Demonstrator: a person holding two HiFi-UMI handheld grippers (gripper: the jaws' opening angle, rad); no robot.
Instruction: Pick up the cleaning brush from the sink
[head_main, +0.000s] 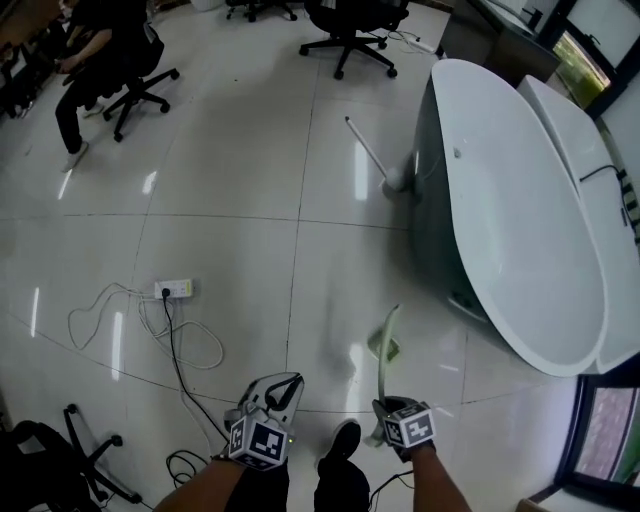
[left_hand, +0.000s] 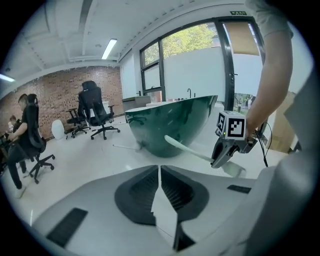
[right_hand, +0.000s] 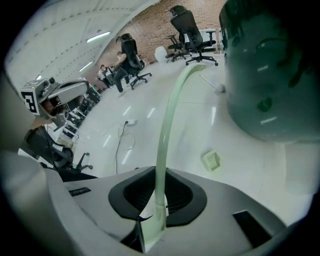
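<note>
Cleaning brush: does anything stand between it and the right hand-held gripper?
Nothing visible does. The right hand-held gripper is shut directly on the pale green handle of the cleaning brush, with nothing else between its jaws.

Glossy white tiled floor carries a bathtub; power strip; office chairs.

Grey left gripper and right gripper, black-padded fingers, black-and-white marker cubes
</note>
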